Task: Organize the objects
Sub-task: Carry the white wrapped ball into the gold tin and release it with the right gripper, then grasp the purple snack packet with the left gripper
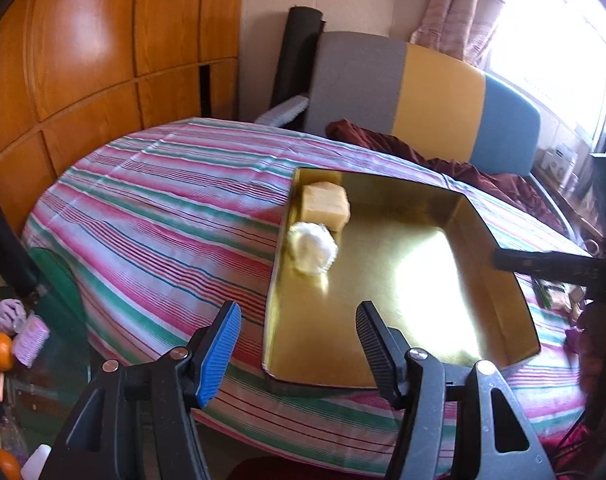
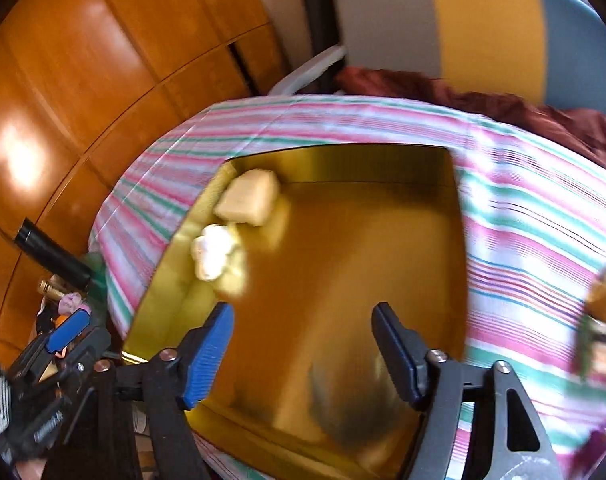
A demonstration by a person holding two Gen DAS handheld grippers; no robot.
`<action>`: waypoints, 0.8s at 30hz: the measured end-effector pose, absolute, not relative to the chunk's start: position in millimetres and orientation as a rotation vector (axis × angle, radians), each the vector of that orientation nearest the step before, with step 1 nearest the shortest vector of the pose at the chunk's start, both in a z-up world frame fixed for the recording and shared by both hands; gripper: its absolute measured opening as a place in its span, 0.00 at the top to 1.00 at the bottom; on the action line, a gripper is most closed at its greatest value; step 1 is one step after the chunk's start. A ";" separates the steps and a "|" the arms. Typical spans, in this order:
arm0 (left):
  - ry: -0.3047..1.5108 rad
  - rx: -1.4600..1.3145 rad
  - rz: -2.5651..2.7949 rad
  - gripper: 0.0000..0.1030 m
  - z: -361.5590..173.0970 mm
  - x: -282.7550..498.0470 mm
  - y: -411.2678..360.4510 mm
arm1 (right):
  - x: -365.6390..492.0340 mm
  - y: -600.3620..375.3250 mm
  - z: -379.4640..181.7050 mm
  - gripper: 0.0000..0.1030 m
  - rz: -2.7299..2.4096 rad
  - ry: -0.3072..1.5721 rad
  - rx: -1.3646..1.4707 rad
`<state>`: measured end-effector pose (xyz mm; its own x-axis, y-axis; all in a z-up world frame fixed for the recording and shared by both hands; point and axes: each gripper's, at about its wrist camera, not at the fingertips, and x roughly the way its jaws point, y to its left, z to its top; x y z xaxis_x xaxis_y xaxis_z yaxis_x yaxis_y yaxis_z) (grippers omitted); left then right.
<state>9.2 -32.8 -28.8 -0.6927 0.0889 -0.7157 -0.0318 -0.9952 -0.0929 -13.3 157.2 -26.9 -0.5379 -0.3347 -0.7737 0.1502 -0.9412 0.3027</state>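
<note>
A shallow gold tray (image 1: 383,280) lies on a bed covered in pink, green and white stripes. In its far left corner sit a tan block (image 1: 325,204) and, just in front of it, a white fluffy ball (image 1: 313,248). My left gripper (image 1: 299,312) hangs open over the tray's near left edge, nothing between its fingers. The right wrist view is blurred. It shows the same tray (image 2: 343,260), block (image 2: 249,198) and ball (image 2: 215,254), with my right gripper (image 2: 303,312) open and empty above the tray's near half. The left gripper's blue pad (image 2: 69,330) shows at lower left.
Small items crowd a glass surface at the left: a purple piece (image 1: 7,314), an orange fruit (image 1: 1,350) and a pink brush (image 1: 31,340). A grey, yellow and blue chair back (image 1: 423,96) and maroon cloth (image 1: 483,176) stand behind the bed. Wooden cupboards (image 1: 83,60) fill the left.
</note>
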 end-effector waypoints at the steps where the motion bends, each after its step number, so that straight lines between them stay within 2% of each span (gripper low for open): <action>1: -0.119 -1.215 2.806 0.41 -30.5 8.9 -30.2 | -6.0 173.8 -25.2 0.27 -2.548 -0.311 1.330; 6: -0.092 -1.197 2.705 0.41 -28.3 10.5 -5.9 | 30.0 257.6 -15.0 0.26 -2.701 -0.422 1.361; 12: 0.079 -1.070 2.474 0.41 -8.0 14.3 67.4 | 88.9 371.4 2.9 0.20 -2.950 -0.596 1.353; 18: 0.304 -0.929 2.174 0.41 -4.3 37.9 174.3 | 139.6 464.4 -3.1 0.15 -3.138 -0.966 1.302; 21: 0.362 -0.901 2.039 0.41 -11.0 47.6 220.2 | 155.7 494.4 -17.2 0.14 -3.055 -1.286 1.222; 24: 0.425 -0.895 1.953 0.41 -23.1 55.7 264.5 | 164.2 500.0 -14.1 0.14 -3.067 -1.374 1.060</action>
<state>55.7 264.5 -23.1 -0.3162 0.6008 -0.7342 -0.8518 -0.5205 -0.0592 164.2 500.0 -14.1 -0.7532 0.0985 -0.6503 -0.5508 -0.6349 0.5418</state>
